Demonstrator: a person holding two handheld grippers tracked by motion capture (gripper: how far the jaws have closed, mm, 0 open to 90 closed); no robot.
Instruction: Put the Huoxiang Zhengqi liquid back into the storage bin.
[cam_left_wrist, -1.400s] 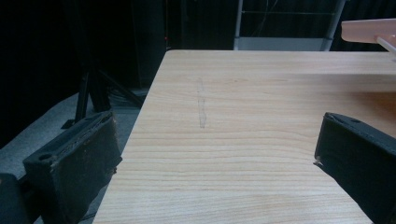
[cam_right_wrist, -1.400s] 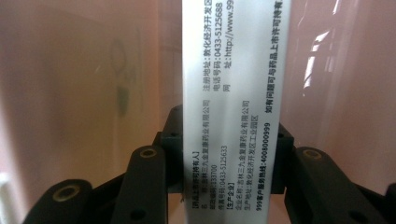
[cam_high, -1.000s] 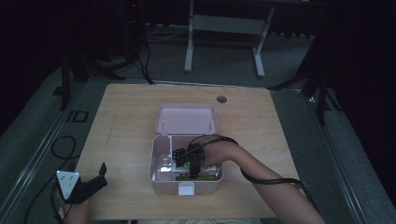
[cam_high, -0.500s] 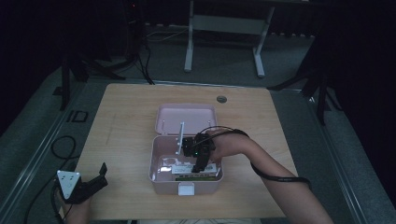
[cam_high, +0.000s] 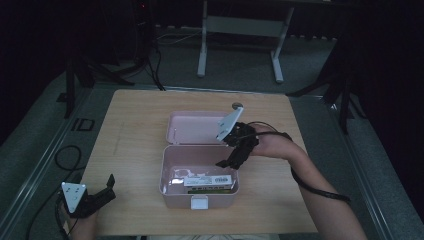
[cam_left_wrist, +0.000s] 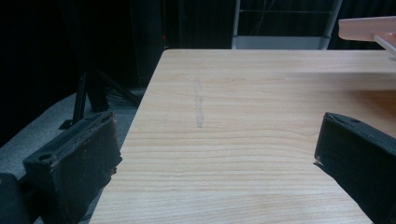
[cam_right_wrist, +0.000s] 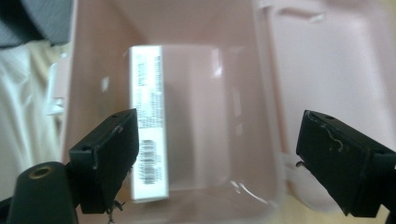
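R claw (cam_high: 235, 159) hangs over the open pink box (cam_high: 170, 187) w/ jaws apart & nothing between them; they've just been opening, so the carton (cam_high: 207, 181) looks freshly let go. Carton lies flat on the box floor, along the front wall nearest the person, label up w/ barcode showing – in the right gripper view it's (cam_right_wrist: 148, 148) below the claw (cam_right_wrist: 219, 163), partly behind one jaw, not touched. Lid (cam_high: 192, 127) is laid back flat on the worktop (cam_high: 135, 120) behind the box, prob so the claw gets in from above. White latch (cam_high: 199, 202) at box front is undone. L claw (cam_high: 102, 192) sits parked at the near-left worktop corner, jaws apart, empty; left gripper view has bare wood ahead of it (cam_left_wrist: 215, 154) – likely kept out of the way.
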